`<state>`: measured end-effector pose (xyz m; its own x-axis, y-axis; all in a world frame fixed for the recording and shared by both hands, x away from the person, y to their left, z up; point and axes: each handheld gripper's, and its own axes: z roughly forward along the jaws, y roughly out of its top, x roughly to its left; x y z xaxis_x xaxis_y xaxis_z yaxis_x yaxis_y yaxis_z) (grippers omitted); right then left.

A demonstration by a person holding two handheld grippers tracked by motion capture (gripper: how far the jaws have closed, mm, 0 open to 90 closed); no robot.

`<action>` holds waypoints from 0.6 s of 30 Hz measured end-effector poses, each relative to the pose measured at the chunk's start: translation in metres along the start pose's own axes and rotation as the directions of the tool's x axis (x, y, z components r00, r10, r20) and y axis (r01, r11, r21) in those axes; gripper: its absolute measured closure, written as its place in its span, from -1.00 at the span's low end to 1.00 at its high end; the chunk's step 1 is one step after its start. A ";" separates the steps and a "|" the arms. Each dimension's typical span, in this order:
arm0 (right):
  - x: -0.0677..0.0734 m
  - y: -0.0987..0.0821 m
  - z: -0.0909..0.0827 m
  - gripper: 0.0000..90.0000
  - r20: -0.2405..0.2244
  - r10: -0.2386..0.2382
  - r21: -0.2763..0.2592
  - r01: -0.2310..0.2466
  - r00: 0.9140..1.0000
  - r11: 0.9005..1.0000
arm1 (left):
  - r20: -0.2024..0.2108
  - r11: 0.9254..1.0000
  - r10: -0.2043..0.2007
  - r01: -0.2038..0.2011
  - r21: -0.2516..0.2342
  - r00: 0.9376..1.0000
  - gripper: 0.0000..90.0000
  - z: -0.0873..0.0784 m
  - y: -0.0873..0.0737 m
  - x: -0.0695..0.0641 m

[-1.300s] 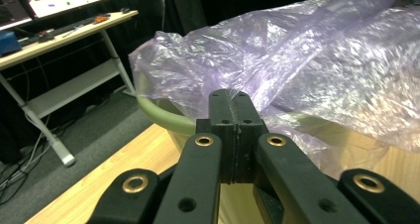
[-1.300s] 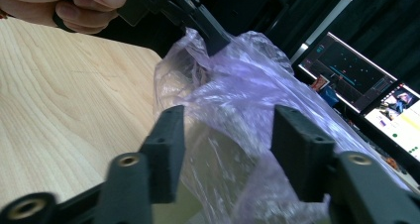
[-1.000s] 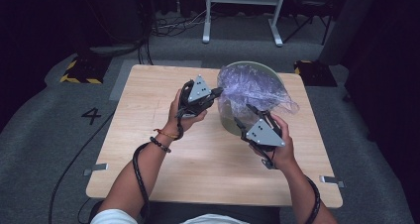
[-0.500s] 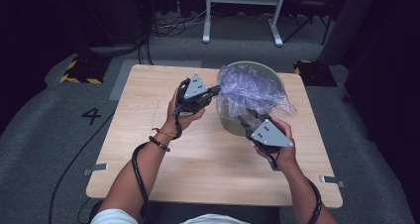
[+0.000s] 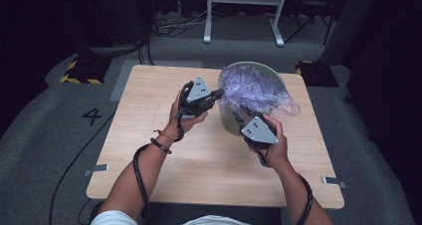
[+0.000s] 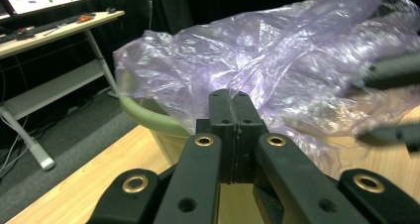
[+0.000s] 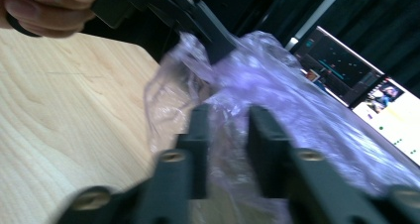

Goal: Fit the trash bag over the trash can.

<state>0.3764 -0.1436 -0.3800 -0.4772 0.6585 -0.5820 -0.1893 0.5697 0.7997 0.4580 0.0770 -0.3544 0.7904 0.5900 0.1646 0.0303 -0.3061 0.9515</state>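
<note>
At a pale wooden table (image 5: 149, 185), a person works a purple plastic bag (image 5: 254, 88) that drapes over the rim of a pale green bin (image 5: 234, 128) standing at the far right of the tabletop. On the left, the forearm, banded at the wrist, angles up from the near edge toward the middle, the hand wrapped around the left gripper (image 5: 218, 92), which points level toward the bag's left edge. Its jaws are pressed together, tips meeting at the film's edge; whether a fold is caught between them cannot be told from the left gripper view (image 6: 231, 101). To the right, the other forearm climbs from the near right, the hand raising the right gripper (image 5: 239, 116) against the bin's near side, grey plate up. Its jaws have just been closing and stand a narrow gap apart, with crumpled purple film between them in the right gripper view (image 7: 228, 122); the blur hides whether the pads yet press on it
</note>
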 end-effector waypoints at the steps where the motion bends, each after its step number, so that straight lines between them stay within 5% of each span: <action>1: -0.001 -0.001 -0.001 0.79 0.007 0.001 -0.001 -0.001 1.000 1.000 | -0.001 1.000 -0.007 0.007 -0.003 1.000 1.00 0.000 0.000 0.001; 3: -0.004 -0.003 -0.004 1.00 0.004 0.012 0.000 -0.012 1.000 1.000 | -0.006 1.000 -0.014 0.014 -0.005 1.000 1.00 -0.001 -0.001 0.004; 12: -0.025 -0.021 -0.033 1.00 0.016 0.083 0.004 -0.083 0.996 0.997 | -0.067 1.000 -0.017 0.017 0.007 0.998 1.00 0.001 -0.001 0.014; 18: -0.043 -0.039 -0.052 1.00 0.071 0.132 0.039 -0.135 0.989 0.990 | -0.102 0.999 -0.024 0.027 0.021 0.994 1.00 0.004 -0.002 0.023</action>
<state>0.3594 -0.2196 -0.3786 -0.4356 0.7613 -0.4802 -0.0897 0.4941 0.8647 0.4788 0.0885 -0.3532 0.7227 0.6706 0.1670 0.0642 -0.3058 0.9499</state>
